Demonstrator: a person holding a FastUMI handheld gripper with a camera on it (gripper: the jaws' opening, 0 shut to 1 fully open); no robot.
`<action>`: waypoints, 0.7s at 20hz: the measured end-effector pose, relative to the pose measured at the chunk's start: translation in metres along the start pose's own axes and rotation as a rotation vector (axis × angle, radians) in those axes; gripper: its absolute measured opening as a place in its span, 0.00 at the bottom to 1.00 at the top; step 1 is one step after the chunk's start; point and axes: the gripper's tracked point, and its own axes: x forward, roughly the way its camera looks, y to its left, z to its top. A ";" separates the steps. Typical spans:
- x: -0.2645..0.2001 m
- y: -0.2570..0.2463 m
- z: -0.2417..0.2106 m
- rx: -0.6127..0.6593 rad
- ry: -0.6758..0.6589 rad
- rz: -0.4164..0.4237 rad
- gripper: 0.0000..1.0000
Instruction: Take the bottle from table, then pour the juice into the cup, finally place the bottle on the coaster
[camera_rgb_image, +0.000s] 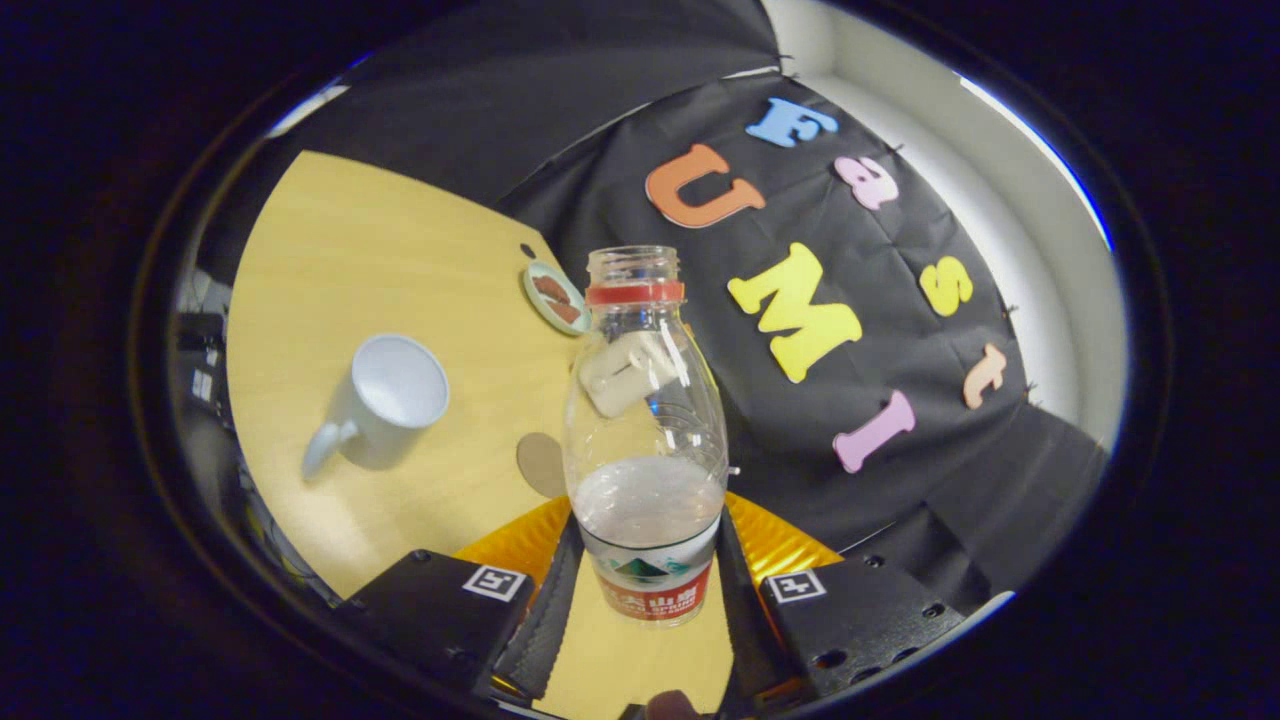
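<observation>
Two fingers of the gripper (648, 590) stand close together with the bottle (646, 440) clamped between them, one finger pressing on each side of its lower body at the labelled band. The jaws are narrowed to the bottle's width and hold nothing else. The bottle is clear plastic, uncapped, with a red ring (635, 292) under its open neck, and it stands roughly upright in the grip. A pale, cloudy liquid (648, 500) fills only its lower part, just above the label (650, 585). The bottle's base looks raised off the table (340, 250), though the bottom edge is hard to judge.

Just behind the bottle, partly hidden by it, a round brownish disc (540, 462) lies flat on the wood; it may be the coaster, but too little of it shows to be sure. Off to the fingers' left and farther out stands the white cup (385, 405), open mouth showing, handle toward the near side, well apart from the bottle. Through the bottle's upper body a pale blurred shape is seen, which cannot be identified. Beyond, near the table's far edge, rests a small dish (554, 297) with something dark brown in it.
</observation>
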 end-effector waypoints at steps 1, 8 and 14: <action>-0.003 -0.001 0.007 0.093 -0.026 0.024 0.73; 0.010 -0.042 0.052 0.560 -0.170 0.096 0.73; 0.059 -0.076 0.065 0.697 -0.270 0.046 0.72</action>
